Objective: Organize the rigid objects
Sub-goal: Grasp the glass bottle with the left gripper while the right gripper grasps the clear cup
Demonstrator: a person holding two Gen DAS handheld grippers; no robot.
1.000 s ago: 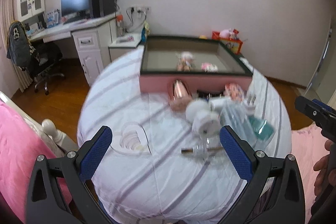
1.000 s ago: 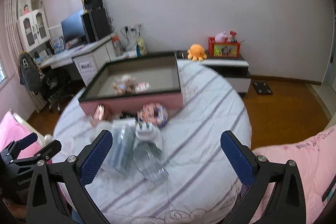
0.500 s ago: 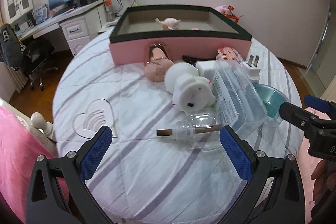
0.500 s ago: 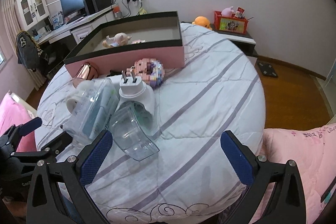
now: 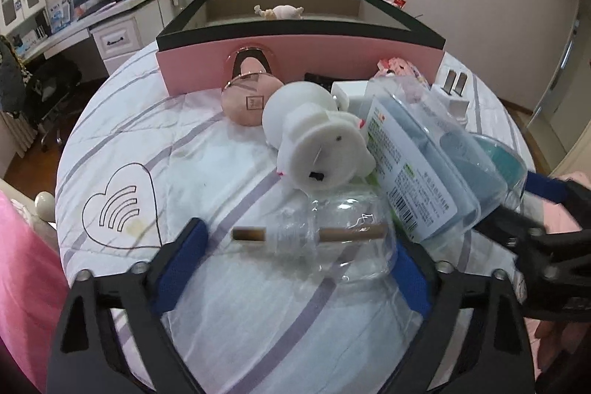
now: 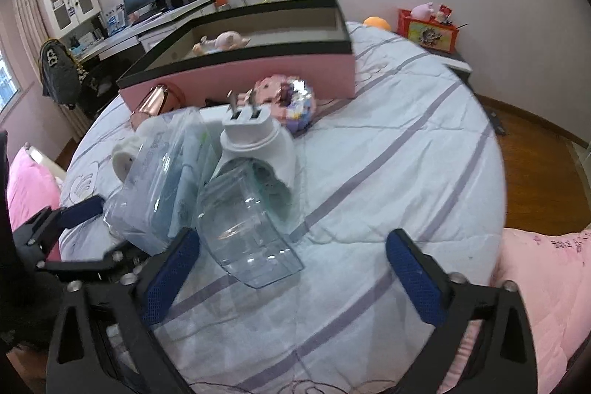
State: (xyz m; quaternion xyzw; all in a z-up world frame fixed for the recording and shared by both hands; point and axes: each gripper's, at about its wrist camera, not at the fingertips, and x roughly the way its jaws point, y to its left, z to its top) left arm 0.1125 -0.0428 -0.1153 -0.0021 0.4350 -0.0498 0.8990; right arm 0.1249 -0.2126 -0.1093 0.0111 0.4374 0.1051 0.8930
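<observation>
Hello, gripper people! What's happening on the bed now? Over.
Left gripper closing around clear bottle, not pressing. Right gripper closing beside clear scoop, empty. Pink box beyond pile.

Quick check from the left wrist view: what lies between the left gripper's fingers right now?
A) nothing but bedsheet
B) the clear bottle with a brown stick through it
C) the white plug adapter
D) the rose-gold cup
B: the clear bottle lies on its side between the left gripper fingers, whose jaws are closing but not yet pressing on it; the rose-gold cup sits farther back by the pink box.
</observation>
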